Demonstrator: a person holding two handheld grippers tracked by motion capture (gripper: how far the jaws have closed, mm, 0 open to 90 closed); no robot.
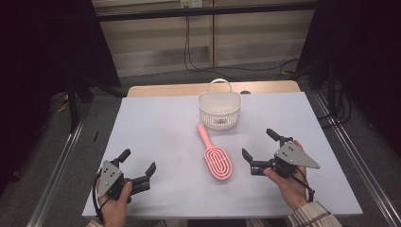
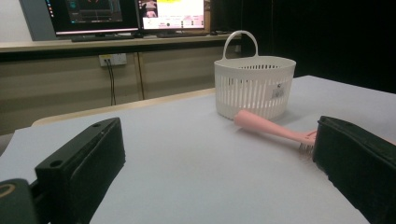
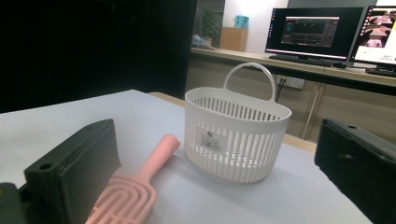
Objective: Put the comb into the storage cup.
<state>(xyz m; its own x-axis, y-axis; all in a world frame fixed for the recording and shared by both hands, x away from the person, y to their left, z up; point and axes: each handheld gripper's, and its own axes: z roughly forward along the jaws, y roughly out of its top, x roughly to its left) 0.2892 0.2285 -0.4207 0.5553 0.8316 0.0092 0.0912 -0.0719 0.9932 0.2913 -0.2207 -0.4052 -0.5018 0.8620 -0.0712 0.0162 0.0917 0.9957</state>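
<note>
A pink hairbrush point(image 1: 215, 155) lies flat in the middle of the white table point(image 1: 156, 127), bristle head toward me, handle pointing at a white slotted basket point(image 1: 219, 108) that stands upright behind it. My left gripper point(image 1: 138, 164) rests at the near left, open and holding nothing. To the right of the brush head my right gripper point(image 1: 258, 143) is open too, with nothing in it. The left gripper view has the basket point(image 2: 254, 85) with the brush handle point(image 2: 271, 128) in front of it. The right gripper view has the brush point(image 3: 137, 188) beside the basket point(image 3: 233, 135).
A wooden strip point(image 1: 161, 90) runs along the table's far edge. Metal rails point(image 1: 61, 156) flank both sides of the table. Cables point(image 1: 198, 61) hang on the far wall, and monitors point(image 2: 93, 16) stand on a counter beyond.
</note>
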